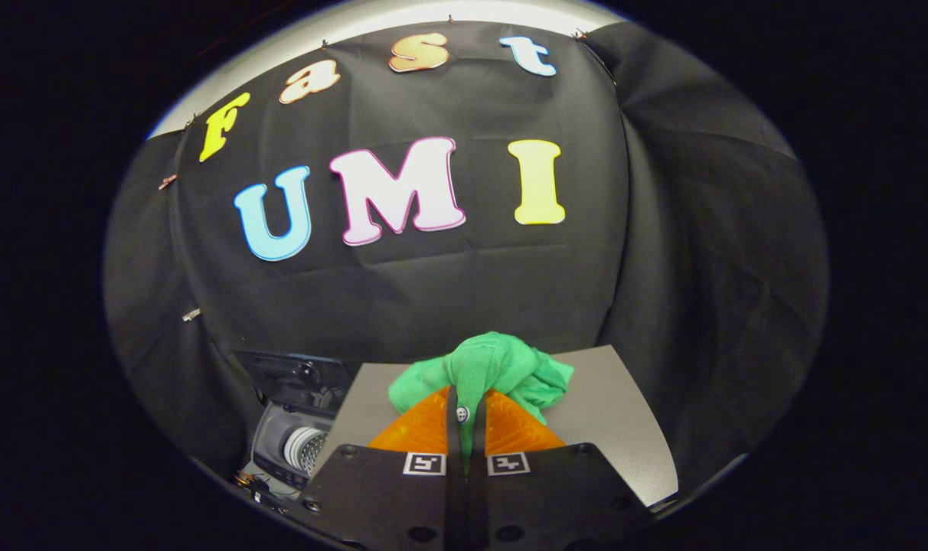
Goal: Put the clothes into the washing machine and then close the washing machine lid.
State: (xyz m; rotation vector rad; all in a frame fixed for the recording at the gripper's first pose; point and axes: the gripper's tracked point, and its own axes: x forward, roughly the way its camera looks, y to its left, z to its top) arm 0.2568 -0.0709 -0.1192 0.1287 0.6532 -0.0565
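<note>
At the bottom centre, the gripper (468,417) with orange ribbed fingers (426,428) has its jaws nearly closed, both pressing on a crumpled green cloth garment (495,371) with a small white button. The cloth bunches up above and just beyond the fingertips, lifted over a flat grey counter (625,428). At lower left, beside the counter and below the fingers' level, sits a small grey toy washing machine (292,448) with its dark lid (292,375) raised, showing the white ribbed drum (305,450). Black cloth wall (663,229) fills the background.
</note>
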